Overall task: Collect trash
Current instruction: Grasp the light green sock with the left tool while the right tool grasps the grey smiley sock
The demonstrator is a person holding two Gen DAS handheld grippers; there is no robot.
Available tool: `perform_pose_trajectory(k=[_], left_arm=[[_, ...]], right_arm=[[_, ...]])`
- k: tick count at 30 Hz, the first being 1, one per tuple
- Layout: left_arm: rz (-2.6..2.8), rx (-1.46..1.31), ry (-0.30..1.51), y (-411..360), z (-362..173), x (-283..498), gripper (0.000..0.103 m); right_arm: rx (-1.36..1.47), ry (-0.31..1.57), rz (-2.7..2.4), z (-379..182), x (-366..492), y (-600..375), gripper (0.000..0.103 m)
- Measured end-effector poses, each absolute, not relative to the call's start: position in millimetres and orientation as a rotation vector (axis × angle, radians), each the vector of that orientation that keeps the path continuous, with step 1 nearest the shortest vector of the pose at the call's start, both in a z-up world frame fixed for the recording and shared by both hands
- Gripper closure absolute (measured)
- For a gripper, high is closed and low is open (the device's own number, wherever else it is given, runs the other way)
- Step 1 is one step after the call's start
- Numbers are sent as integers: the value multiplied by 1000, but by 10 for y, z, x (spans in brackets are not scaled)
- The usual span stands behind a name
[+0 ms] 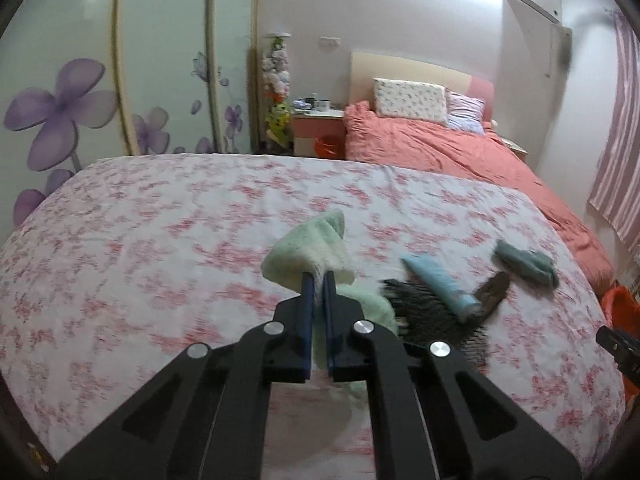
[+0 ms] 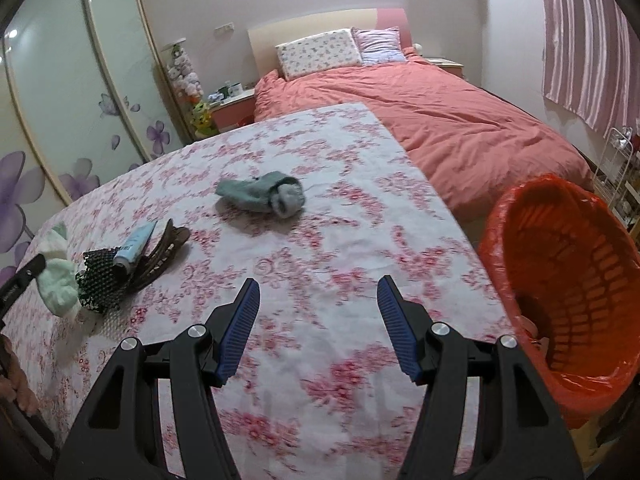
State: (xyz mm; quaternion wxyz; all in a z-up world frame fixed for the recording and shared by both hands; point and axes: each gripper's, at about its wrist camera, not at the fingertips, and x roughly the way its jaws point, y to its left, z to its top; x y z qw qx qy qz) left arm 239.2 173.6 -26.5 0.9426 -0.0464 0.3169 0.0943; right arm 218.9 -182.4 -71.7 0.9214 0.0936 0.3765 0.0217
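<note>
My left gripper [image 1: 319,277] is shut on a pale green fluffy cloth [image 1: 308,248], which bunches up beyond the blue pads and hangs below them over the flowered table. In the right wrist view the same cloth [image 2: 60,280] shows at the far left. Just to its right lie a black mesh piece [image 1: 432,316], a light blue tube [image 1: 436,284] and a brown hair claw [image 1: 494,290]. A blue-grey sock [image 2: 260,196] lies alone further back. My right gripper [image 2: 318,292] stands open over bare tablecloth with nothing between its fingers. An orange lined bin [image 2: 560,280] stands at the table's right edge.
The table with the pink flowered cloth [image 2: 320,152] fills the foreground. Behind it is a bed with a coral cover [image 2: 460,120] and pillows. A wardrobe with purple flowers [image 1: 60,112] is at the left, a striped curtain [image 2: 580,40] at the right.
</note>
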Motion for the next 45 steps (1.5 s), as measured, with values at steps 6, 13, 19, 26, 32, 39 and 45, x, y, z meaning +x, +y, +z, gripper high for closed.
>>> perform_pose_trajectory(k=[6, 13, 19, 26, 32, 39, 45], left_arm=[[243, -112, 712, 2176, -449, 2419, 96], [277, -202, 802, 2453, -768, 2572, 61], [264, -280, 844, 2559, -849, 2674, 61], [273, -250, 858, 2520, -853, 2716, 57], [267, -263, 855, 2543, -855, 2721, 57], [258, -264, 856, 2539, -857, 2724, 54], [252, -272, 853, 2541, -860, 2722, 53]], right_arm=[[172, 781, 61, -750, 2268, -1639, 42], [155, 785, 58, -782, 2371, -1547, 41], [160, 767, 45, -756, 2612, -1585, 32], [134, 797, 79, -772, 3174, -1408, 32], [41, 862, 83, -895, 3504, -1183, 32], [-68, 887, 33, -951, 3457, -1178, 61], [46, 891, 16, -905, 3087, -1467, 86]])
